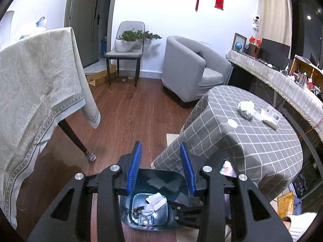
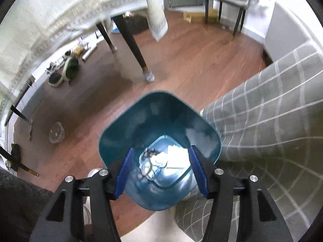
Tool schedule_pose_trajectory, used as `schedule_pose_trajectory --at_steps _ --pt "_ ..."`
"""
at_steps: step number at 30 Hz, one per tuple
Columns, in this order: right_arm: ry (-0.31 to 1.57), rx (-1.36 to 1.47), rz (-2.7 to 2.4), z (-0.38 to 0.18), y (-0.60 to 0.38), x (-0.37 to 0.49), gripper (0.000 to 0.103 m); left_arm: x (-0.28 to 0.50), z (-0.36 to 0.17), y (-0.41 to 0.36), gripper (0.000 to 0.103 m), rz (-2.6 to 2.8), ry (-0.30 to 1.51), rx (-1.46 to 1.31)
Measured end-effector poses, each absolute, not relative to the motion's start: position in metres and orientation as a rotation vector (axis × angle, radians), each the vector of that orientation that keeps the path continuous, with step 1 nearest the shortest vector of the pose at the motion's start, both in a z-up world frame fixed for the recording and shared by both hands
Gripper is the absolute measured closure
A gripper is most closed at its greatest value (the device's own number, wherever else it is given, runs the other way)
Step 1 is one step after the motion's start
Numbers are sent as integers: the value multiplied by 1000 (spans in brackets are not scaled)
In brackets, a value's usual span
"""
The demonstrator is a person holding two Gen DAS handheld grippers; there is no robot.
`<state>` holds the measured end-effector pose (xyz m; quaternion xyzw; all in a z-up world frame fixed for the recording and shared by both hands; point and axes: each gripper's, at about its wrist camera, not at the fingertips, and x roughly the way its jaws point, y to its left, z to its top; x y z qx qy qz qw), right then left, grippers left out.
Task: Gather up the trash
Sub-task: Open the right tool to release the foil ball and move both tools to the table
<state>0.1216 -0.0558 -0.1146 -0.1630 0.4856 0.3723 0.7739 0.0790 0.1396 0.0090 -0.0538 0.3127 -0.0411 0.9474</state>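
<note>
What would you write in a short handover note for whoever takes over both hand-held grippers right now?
Left hand-held gripper: open, empty, above the teal bin.
Right hand-held gripper: open, empty, over the bin mouth.
Done: tissues and wrappers lie in the bin.
Left: crumpled tissue, white cap and small packets on the checked table.

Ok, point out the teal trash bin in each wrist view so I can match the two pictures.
Left wrist view: the teal trash bin sits at bottom centre, below the left tongs, partly hidden by them, beside the checked tablecloth.
Right wrist view: the bin fills the lower centre, seen from above through the open right tongs.
Shared landmark: the table leg with a sock-like cover on the wood floor.
</note>
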Motion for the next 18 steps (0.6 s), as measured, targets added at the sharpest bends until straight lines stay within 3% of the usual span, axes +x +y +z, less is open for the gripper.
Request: schedule_pose_trajectory --at_steps 18 --pt "786 -227 781 -11 -131 128 44 105 19 101 46 -108 586 -103"
